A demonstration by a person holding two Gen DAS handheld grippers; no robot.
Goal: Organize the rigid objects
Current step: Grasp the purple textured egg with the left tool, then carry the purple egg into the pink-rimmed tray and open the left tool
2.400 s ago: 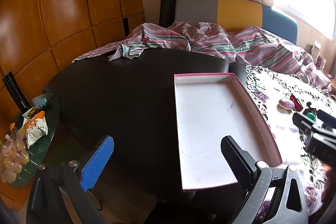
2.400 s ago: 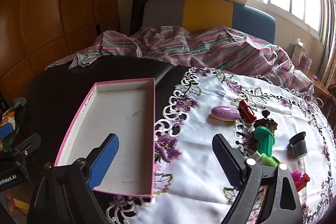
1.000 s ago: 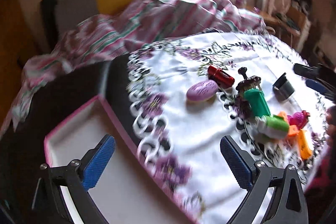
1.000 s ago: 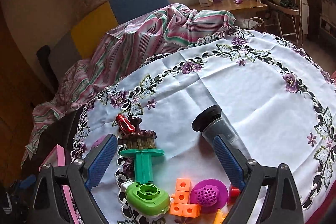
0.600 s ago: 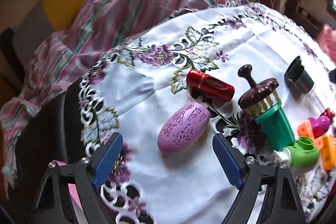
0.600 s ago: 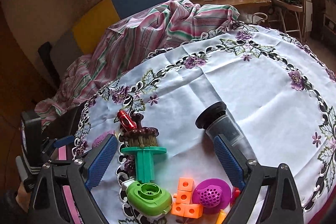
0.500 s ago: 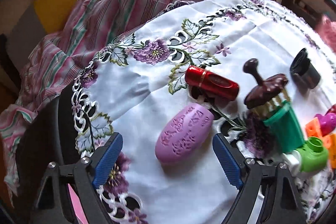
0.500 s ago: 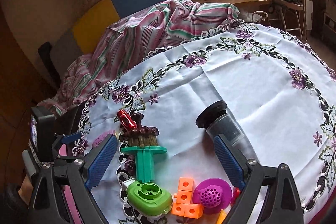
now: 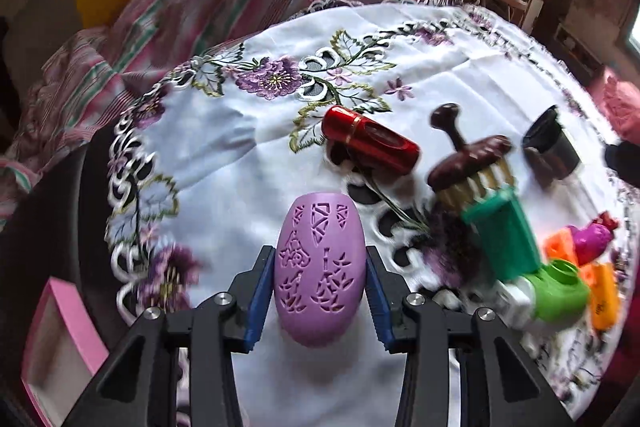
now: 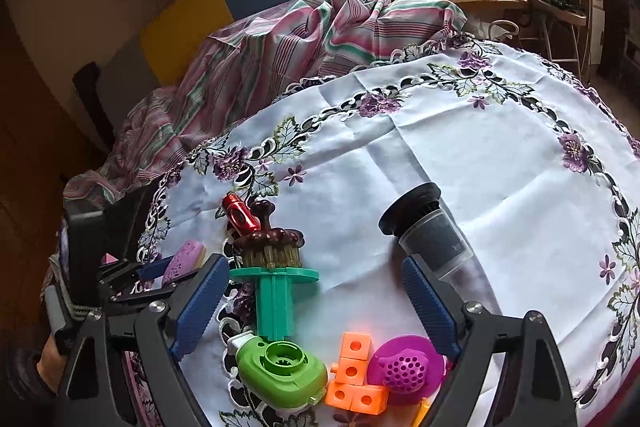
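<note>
A: What could go wrong from here?

B: The left gripper [image 9: 320, 301] has its blue fingers [image 9: 259, 301] pressed to the two long sides of the lilac oval case [image 9: 319, 269], which lies on the white embroidered cloth [image 9: 224, 155] over the tabletop. The case is smooth, rounded, hard plastic with cut-out patterns, so I judge it could squirt forward out of the grip on the lift, since the pads meet curved flanks rather than flat faces.

A: Anything near enough to get knocked?

B: The glossy red metal cylinder [image 9: 370, 143] lies just beyond the case's far end, and the brown knobbed stamp [image 9: 466, 163] sits on the green plastic plunger [image 9: 504, 239] to its right. A forward slip would likely roll the cylinder. The cloth itself is thin and lacy; a dragged finger could bunch it and shift everything.

A: And the other side?

B: The right gripper [image 10: 316, 307] hangs wide open, holding nothing, above the green plunger, the lime plastic piece [image 10: 282, 373], the orange blocks [image 10: 354, 375] and the magenta perforated disc [image 10: 406, 367]. The black-capped smoky tube [image 10: 430, 231] lies beside its right finger.

A: Where should the case go?

B: Probably the pink-rimmed tray [image 9: 60, 343], at the lower left edge of the left view.
</note>
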